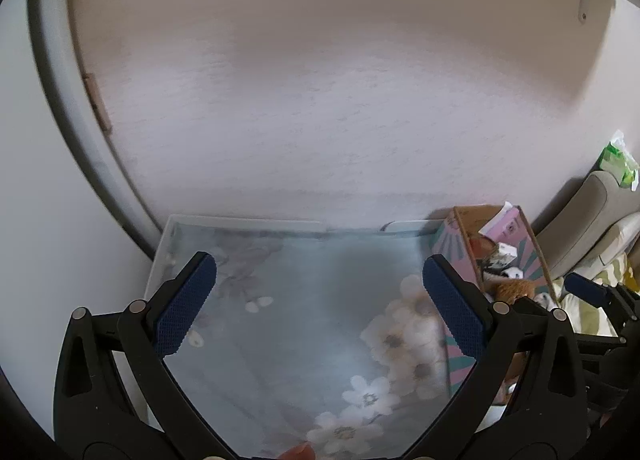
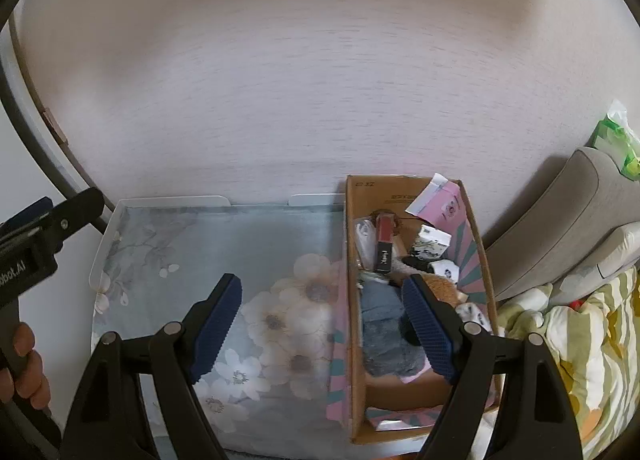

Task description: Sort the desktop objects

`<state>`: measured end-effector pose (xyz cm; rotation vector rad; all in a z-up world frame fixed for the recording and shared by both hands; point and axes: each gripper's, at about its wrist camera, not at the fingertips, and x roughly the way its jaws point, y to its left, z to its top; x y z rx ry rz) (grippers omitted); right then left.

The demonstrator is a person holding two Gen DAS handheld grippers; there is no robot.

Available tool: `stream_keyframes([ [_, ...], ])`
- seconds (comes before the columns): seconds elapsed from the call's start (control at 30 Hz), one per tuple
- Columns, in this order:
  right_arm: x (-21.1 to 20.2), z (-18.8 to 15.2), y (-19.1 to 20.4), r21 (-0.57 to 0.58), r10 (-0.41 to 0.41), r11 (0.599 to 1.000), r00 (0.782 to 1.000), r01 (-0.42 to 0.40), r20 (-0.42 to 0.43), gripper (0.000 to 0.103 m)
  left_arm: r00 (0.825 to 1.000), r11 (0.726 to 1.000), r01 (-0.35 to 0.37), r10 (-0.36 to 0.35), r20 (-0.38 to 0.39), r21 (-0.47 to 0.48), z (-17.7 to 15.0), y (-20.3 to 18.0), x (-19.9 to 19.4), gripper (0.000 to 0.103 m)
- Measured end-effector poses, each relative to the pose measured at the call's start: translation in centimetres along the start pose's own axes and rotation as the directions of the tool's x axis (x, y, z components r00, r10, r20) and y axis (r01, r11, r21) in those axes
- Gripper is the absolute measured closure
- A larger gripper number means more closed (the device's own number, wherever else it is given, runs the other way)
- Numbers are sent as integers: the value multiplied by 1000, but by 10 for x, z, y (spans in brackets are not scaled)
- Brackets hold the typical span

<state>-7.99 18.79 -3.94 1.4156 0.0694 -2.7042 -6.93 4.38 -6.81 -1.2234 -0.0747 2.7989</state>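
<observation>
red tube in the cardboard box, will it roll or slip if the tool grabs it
The red tube looks slim, rigid and glossy, so it could slip between the pads. Its dark end looks squared, so rolling seems unlikely. It lies among loose clutter in the box, so neighbours may shift. The right tool is open above it.

The right wrist's right blue-padded finger (image 2: 428,328) is hiding part of the contents of the open brown cardboard box (image 2: 404,188); a brown furry thing (image 2: 438,286) inside the box is staying too covered to identify; the box's near end (image 1: 496,388) is getting cut off behind the left wrist's black frame; the flowered blue surface (image 1: 320,320) beside the box is blurring.
</observation>
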Motion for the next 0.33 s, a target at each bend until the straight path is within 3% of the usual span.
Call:
stream_keyframes([
  [0.33, 1, -9, 20, 7, -4, 1000, 1000, 4, -2, 23, 1000, 999, -20, 20, 10, 35, -9, 10, -7, 0],
])
